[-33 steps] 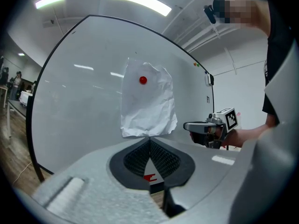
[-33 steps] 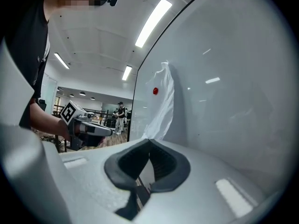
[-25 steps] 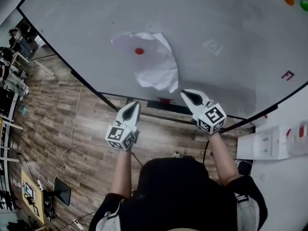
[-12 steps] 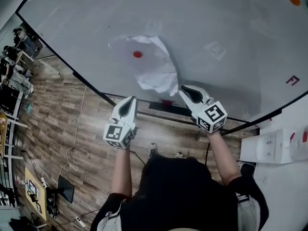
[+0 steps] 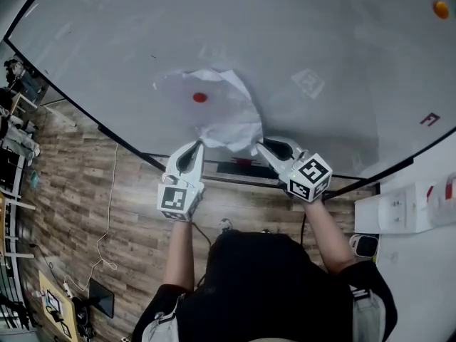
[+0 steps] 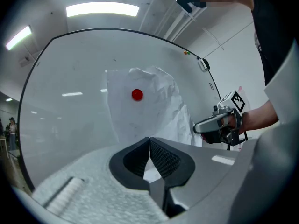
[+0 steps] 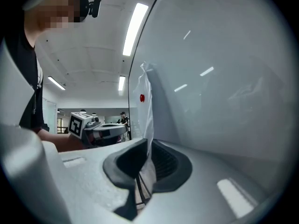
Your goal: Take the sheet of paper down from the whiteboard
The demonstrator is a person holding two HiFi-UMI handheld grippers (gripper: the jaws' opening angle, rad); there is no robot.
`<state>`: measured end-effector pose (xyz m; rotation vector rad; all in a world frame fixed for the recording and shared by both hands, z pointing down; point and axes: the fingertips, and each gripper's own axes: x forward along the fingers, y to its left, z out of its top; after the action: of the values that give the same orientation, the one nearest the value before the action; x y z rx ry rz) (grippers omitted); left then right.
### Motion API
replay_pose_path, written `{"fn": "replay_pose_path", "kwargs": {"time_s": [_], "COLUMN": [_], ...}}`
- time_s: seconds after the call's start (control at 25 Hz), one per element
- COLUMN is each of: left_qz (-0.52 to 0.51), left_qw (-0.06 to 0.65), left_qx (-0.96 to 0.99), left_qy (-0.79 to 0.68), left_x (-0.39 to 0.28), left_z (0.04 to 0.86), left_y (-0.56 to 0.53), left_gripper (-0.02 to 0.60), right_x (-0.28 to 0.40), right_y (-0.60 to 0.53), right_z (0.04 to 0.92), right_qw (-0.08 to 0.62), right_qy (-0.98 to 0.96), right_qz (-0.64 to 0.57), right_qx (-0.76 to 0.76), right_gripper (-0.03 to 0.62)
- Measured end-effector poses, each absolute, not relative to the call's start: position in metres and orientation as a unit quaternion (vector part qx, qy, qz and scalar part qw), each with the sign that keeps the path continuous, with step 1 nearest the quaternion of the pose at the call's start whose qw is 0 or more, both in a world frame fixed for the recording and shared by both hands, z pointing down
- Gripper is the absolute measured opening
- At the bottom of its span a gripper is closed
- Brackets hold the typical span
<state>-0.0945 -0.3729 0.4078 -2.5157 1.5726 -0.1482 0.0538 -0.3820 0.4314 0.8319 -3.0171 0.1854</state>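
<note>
sheet of paper [image 5: 221,112] crumpled, pinned to whiteboard [image 5: 320,41] by red magnet [image 5: 199,97] | right gripper [image 5: 261,147] jaws clamped on its lower corner | left gripper [image 5: 195,146] jaws closed, seemingly empty | risk: one-corner pull against magnet tears sheet or flings magnet off

**Head view:** the camera sits above the person and faces steeply down the face of the large white whiteboard [image 5: 320,34] to the brown wood-plank floor [image 5: 85,191]. It stands further back than the other two.

**Left gripper view:** the camera rides behind the grey left gripper [image 5: 197,147] and faces the board almost square-on, close up.

**Right gripper view:** the camera rides behind the grey right gripper [image 5: 261,148] and sights along the board, which fills its right side.

**Shared:** all three views take in the crumpled white sheet of paper [image 5: 228,116] and its round red magnet [image 5: 199,97]. Each gripper view also catches the opposite gripper.
</note>
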Motion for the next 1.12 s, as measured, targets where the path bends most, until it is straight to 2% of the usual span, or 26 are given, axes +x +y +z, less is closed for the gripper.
{"fn": "replay_pose_path", "kwargs": {"time_s": [0.04, 0.36, 0.68, 0.88, 1.12], "left_qz": [-0.049, -0.057, -0.034, -0.042, -0.054], "left_qw": [0.091, 0.158, 0.177, 0.211, 0.237], "left_qx": [-0.846, -0.84, -0.832, -0.817, -0.805], "left_qy": [0.524, 0.516, 0.524, 0.535, 0.542], "left_x": [-0.092, -0.079, -0.085, -0.08, -0.074], "left_z": [0.405, 0.367, 0.321, 0.303, 0.294], "left_y": [-0.376, -0.393, -0.399, -0.409, -0.418], "left_gripper": [0.012, 0.012, 0.015, 0.11, 0.112], "right_x": [0.052, 0.043, 0.031, 0.031, 0.028], "right_y": [-0.381, -0.377, -0.377, -0.378, -0.376], "right_z": [0.433, 0.439, 0.448, 0.448, 0.446], "right_qw": [0.005, 0.016, 0.026, 0.024, 0.019], "right_qy": [-0.963, -0.967, -0.969, -0.968, -0.97], "right_qz": [0.057, 0.055, 0.062, 0.066, 0.066], "right_qx": [0.263, 0.25, 0.239, 0.239, 0.233], "right_gripper": [0.007, 0.003, 0.003, 0.003, 0.003]}}
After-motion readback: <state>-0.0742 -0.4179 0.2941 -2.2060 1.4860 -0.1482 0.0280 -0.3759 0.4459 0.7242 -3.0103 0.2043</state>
